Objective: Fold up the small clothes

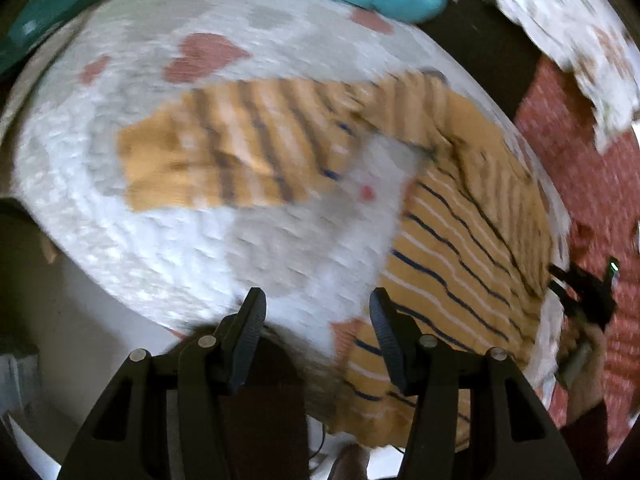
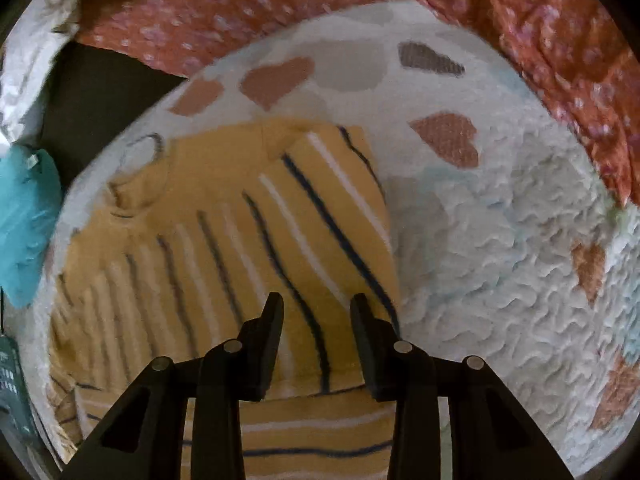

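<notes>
So the striped shirt (image 1: 460, 240) is a small mustard-yellow long-sleeve top with thin navy and white stripes, and it's lying on a fluffy white blanket with pink and tan hearts (image 1: 200, 56) that covers the whole work surface. In the left wrist view one sleeve (image 1: 208, 156) stretches out to the left across the blanket, while the body of the shirt runs down the right side of the frame, a bit rumpled around the collar. That view is pretty blurry, so fine detail is hard to make out. The left gripper (image 1: 318, 308) hangs above the blanket just beside the shirt's edge, fingers spread wide apart with nothing between them. Over at the far right edge of that view you can see the right gripper (image 1: 584, 288) near the shirt's far side. From the right wrist view, the right gripper (image 2: 316, 312) sits low over the shirt (image 2: 248, 248), fingers apart, with striped fabric showing in the gap; a fold line crosses the fabric just below the fingertips. I honestly can't tell if the tips are touching the cloth. A teal cloth (image 2: 24, 224) lies off to the left, and a red-orange dotted fabric (image 2: 280, 12) lies along the blanket's far edge.
</notes>
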The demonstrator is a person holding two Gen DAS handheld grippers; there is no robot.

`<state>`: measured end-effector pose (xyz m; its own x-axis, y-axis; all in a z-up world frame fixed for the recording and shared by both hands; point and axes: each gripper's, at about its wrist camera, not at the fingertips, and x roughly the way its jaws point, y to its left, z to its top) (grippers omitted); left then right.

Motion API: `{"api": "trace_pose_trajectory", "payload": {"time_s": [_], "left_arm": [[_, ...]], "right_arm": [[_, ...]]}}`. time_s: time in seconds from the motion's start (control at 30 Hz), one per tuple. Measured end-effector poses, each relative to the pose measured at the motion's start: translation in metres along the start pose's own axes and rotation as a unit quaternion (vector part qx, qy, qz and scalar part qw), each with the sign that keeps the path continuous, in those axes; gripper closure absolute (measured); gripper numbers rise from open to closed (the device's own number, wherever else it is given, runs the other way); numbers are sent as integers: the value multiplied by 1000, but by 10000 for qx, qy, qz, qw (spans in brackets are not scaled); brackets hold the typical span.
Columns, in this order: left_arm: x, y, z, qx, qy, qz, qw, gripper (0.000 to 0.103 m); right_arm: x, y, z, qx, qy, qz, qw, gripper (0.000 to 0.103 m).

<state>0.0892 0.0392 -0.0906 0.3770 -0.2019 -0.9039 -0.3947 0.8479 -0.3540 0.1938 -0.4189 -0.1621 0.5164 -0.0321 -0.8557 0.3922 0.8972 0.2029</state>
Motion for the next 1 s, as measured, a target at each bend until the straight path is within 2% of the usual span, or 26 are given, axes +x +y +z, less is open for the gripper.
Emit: {"api": "trace_pose_trajectory", "payload": {"time_s": [0.13, 0.17, 0.23, 0.3, 0.33, 0.43, 0.47, 0.53, 0.57, 0.63, 0.67, 0.7, 0.77, 0.83, 0.9, 0.97, 1.0], "left_arm": [[-18, 49, 7, -620, -242, 168, 9976, 50], [-23, 62, 8, -791, -302, 184, 9962, 50], [-35, 90, 9, -1121, -400, 168, 9927, 50], [-46, 117, 8, -1449, -492, 125, 9881, 50], [-50, 126, 7, -1560, -522, 106, 9863, 50], [-61, 154, 2, -1885, -608, 9, 9802, 50], [-63, 162, 0, -1984, -622, -27, 9781, 50], [-67, 180, -6, -2241, -641, -122, 9724, 50], [-70, 189, -9, -2358, -658, -157, 9694, 50], [-74, 201, -14, -2543, -703, -192, 9644, 50], [-80, 212, -19, -2664, -754, -191, 9607, 50], [-83, 218, -21, -2720, -785, -174, 9589, 50], [-87, 229, -25, -2815, -812, -124, 9560, 50], [-87, 236, -28, -2882, -796, -114, 9542, 50], [-87, 236, -29, -2875, -754, -110, 9547, 50], [-86, 231, -28, -2790, -735, -142, 9574, 50], [-86, 226, -26, -2699, -731, -148, 9600, 50]], "right_arm": [[-22, 75, -19, -679, 58, 844, 9941, 64], [-27, 108, -32, -1006, 143, 1159, 9881, 64], [-33, 159, -56, -1529, 274, 1521, 9761, 62], [-34, 218, -92, -2109, 516, 1867, 9581, 62], [-34, 253, -118, -2443, 683, 2060, 9451, 62], [-36, 317, -178, -3238, 899, 2310, 9131, 60], [-38, 345, -205, -3673, 908, 2332, 8958, 59], [-41, 379, -244, -4292, 863, 2348, 8679, 49], [-42, 399, -271, -4755, 771, 2323, 8450, 47], [-39, 420, -308, -5406, 569, 2192, 8102, 43], [-37, 430, -330, -5766, 475, 2108, 7879, 42], [-35, 436, -346, -5978, 415, 2030, 7744, 42], [-30, 444, -375, -6290, 233, 1820, 7554, 42], [-21, 450, -390, -6413, 164, 1677, 7485, 42], [-8, 459, -402, -6581, -62, 1353, 7407, 42], [-2, 467, -403, -6670, -202, 1062, 7372, 62], [-6, 468, -395, -6579, -172, 1130, 7444, 89]]}}
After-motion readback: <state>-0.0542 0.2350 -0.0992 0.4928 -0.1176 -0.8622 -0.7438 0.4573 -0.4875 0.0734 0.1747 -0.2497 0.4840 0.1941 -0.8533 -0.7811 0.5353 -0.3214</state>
